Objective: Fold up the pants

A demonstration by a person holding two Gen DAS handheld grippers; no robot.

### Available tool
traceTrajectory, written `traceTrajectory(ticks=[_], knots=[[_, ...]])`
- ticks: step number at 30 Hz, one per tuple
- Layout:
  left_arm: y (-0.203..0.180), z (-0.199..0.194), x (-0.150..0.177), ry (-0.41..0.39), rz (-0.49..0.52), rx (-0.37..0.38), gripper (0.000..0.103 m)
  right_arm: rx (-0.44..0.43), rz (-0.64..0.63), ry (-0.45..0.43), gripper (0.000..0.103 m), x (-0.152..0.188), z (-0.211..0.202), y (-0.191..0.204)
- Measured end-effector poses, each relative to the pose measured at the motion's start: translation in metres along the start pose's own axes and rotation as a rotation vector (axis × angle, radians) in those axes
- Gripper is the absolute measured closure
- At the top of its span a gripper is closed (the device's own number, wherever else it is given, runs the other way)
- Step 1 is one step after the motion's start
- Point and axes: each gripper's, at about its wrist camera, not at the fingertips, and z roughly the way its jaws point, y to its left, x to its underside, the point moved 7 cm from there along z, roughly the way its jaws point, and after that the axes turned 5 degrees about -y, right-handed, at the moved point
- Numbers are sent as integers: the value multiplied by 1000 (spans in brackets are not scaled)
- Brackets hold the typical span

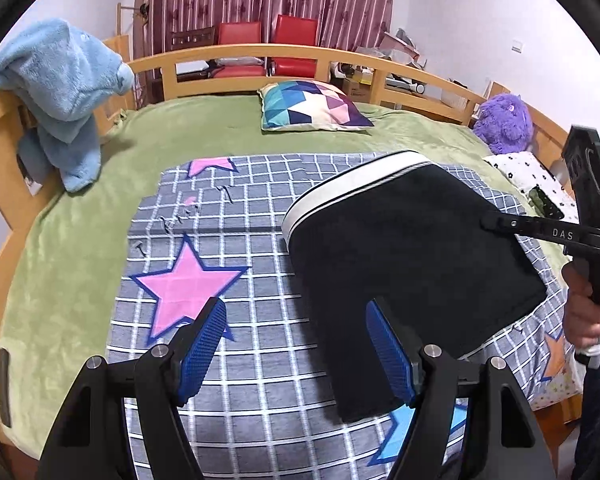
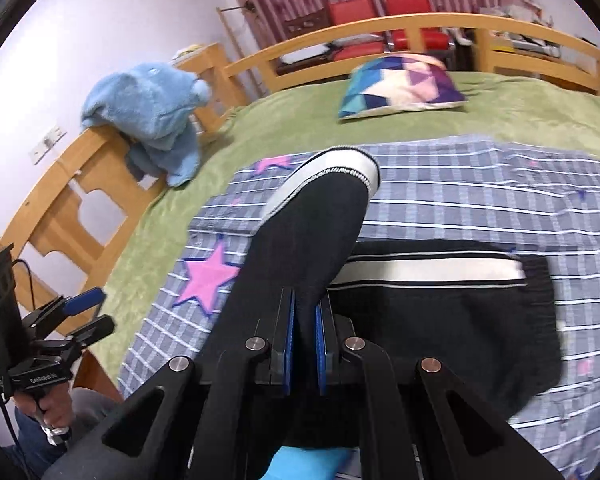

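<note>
Black pants with a white side stripe lie on the checked star sheet on the bed. My right gripper is shut on a raised fold of the pants and lifts it above the lower layer. In the left wrist view the right gripper reaches onto the pants from the right. My left gripper is open and empty, just above the sheet at the pants' near left edge. It also shows at the left edge of the right wrist view.
A patterned pillow lies at the far side of the green blanket. A blue plush hangs on the wooden bed rail. A purple plush sits at the right. Red chairs stand behind the bed.
</note>
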Motion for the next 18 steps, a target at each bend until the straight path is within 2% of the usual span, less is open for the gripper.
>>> traceTrajectory(ticks=[5,8,10,12,14,18], knots=[[-1,23,3,24,-57,37,32,86,24,8,94,-6,-15,-69],[-8,42,9,46,-103,95,32,156,40,15,94,-3,-18,-120],[-20,56,15,69,-108,134,32,219,56,30,94,8,-11,-159],[-34,71,22,100,-100,160,32,275,96,109,93,32,14,-199],[-50,86,32,138,-74,180,32,291,126,152,88,53,33,-219],[-77,100,41,163,-24,223,33,286,134,82,82,55,15,-224]])
